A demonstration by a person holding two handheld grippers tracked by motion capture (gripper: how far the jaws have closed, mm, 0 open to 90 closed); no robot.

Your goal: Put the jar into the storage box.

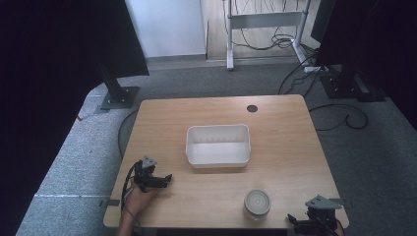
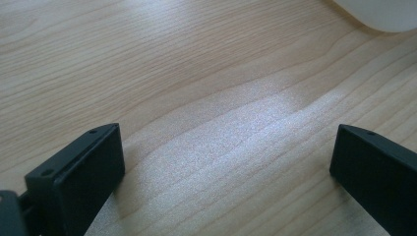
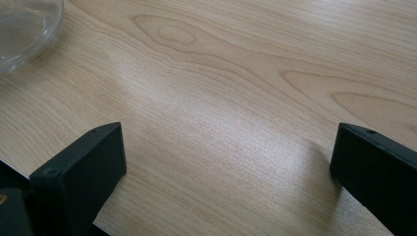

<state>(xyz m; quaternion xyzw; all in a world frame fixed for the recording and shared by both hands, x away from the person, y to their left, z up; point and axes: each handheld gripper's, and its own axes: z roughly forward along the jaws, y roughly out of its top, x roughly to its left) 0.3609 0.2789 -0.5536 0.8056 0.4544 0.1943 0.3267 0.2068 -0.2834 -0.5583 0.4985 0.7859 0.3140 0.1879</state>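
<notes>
Resting low at the near right corner of the wooden table (image 1: 206, 196): right gripper (image 1: 300, 222), jaws spread wide, nothing between them. Same for left gripper (image 1: 164, 180) at the near left edge, held in a hand (image 1: 140, 199), jaws wide apart over bare wood. Glass jar (image 1: 257, 203) with a pale lid, upright near the front edge, just to the left of the right gripper and well apart from the left one. Seen from the right gripper view as a clear curved wall (image 3: 24, 29) up and to the left of the jaws. Round, so no long axis to line up with. White plastic bin (image 1: 218, 145) mid-table, beyond the jar. Probably a job for the right gripper: swing left, then close on the jar.
</notes>
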